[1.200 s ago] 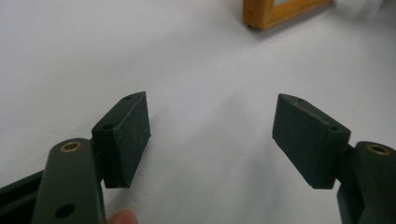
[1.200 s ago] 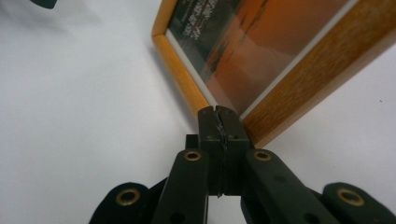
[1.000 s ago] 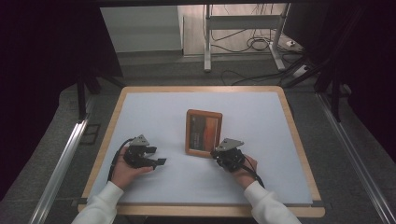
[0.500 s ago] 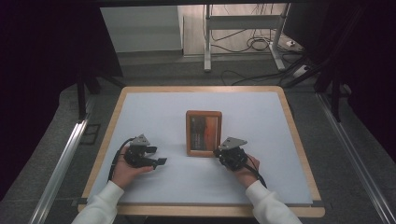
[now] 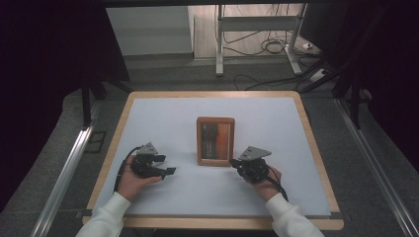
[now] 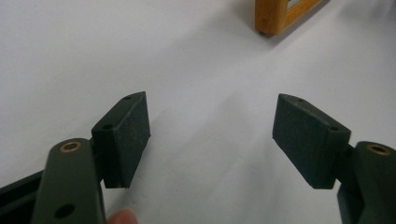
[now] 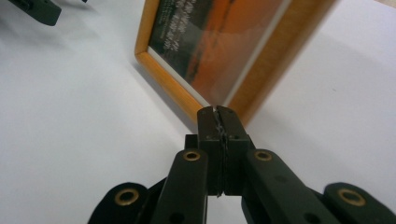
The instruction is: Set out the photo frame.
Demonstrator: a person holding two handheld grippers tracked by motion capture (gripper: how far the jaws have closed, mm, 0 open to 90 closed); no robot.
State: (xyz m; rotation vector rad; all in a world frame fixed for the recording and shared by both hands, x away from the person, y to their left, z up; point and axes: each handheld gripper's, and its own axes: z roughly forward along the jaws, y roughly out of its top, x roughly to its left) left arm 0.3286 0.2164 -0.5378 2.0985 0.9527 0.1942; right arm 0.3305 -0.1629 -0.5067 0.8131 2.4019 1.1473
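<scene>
Near the middle of the table [image 5: 148, 118] the frame [image 5: 216, 140] is lying flat, its long side running away from the person. Its near corner is sitting just in front of the right tongs [image 5: 239, 164], which are pressed together on nothing. The left tongs [image 5: 168, 170] are standing apart, farther off. Up close, the right gripper view is showing the tips [image 7: 218, 116] nearly touching that corner.

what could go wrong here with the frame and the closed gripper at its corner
The right hand-held gripper is shut, tips at the near corner of the picture frame; pushing may just slide or spin it on the smooth white mat. The left hand-held gripper is open and apart from the frame, so nothing steadies it.
</scene>
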